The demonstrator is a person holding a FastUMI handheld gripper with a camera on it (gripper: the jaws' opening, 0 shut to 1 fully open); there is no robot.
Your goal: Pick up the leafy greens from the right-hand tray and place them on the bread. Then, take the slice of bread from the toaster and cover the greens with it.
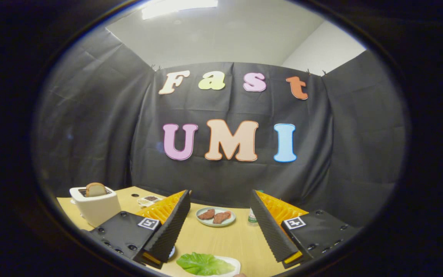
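Note:
My gripper (221, 225) is open, its two fingers spread wide with nothing between them. Below and between the fingertips lies a leafy green (203, 264) on a white tray (233, 263). To the left, beyond the left finger, a white toaster (95, 207) stands on the wooden table (221, 240) with a slice of bread (95, 189) sticking up out of its slot. The bread that the greens go on is hidden from me.
A pale green plate (216, 216) with two brown meat patties sits beyond the fingers. A small dish (148, 200) of bits is right of the toaster. A small bottle (252, 216) stands by the right finger.

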